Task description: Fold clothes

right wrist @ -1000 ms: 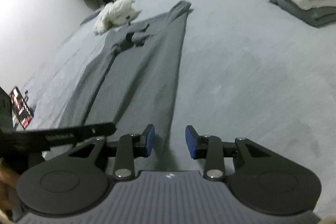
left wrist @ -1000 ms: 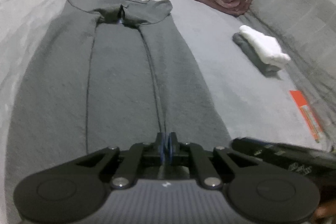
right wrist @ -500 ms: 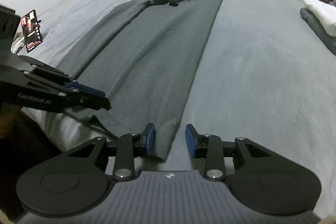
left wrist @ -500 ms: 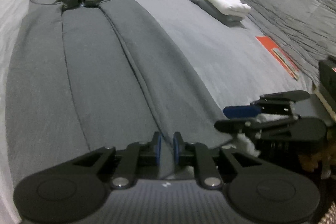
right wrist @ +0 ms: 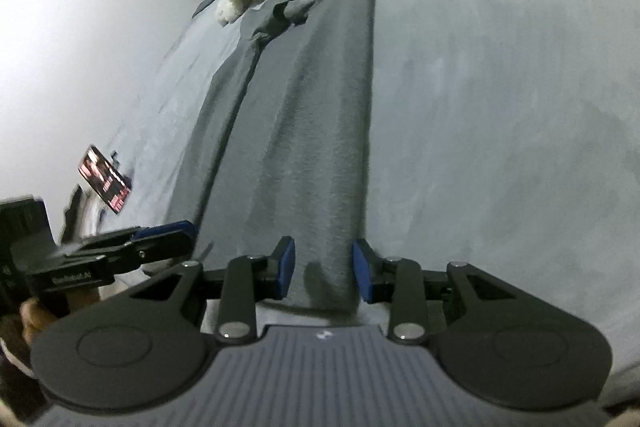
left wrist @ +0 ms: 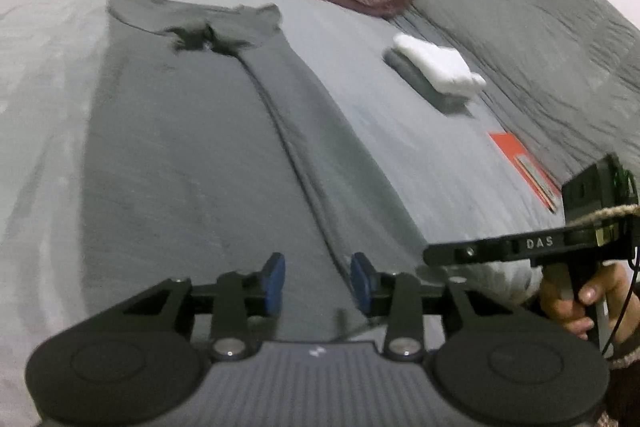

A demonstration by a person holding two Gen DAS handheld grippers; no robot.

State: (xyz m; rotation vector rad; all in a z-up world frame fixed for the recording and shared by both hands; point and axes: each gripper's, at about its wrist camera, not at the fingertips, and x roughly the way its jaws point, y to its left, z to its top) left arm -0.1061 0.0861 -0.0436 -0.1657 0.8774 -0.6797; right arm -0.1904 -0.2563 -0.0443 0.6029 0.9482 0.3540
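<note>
Grey bedding (left wrist: pixel 392 75) carries a dark shirt (left wrist: pixel 192 155), lying flat lengthwise. Soft, limp cloth (light): pinch its near hem corners. Left gripper (left wrist: pixel 318 281) opening, empty; right gripper (right wrist: pixel 323 273) spread over hem.

Left gripper (left wrist: pixel 318 281) opening, right gripper (right wrist: pixel 323 275) apart

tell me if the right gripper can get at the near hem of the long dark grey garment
Probably yes: the right gripper is open, with the long dark grey garment's hem lying flat between its jaws, nothing covering it.
</note>
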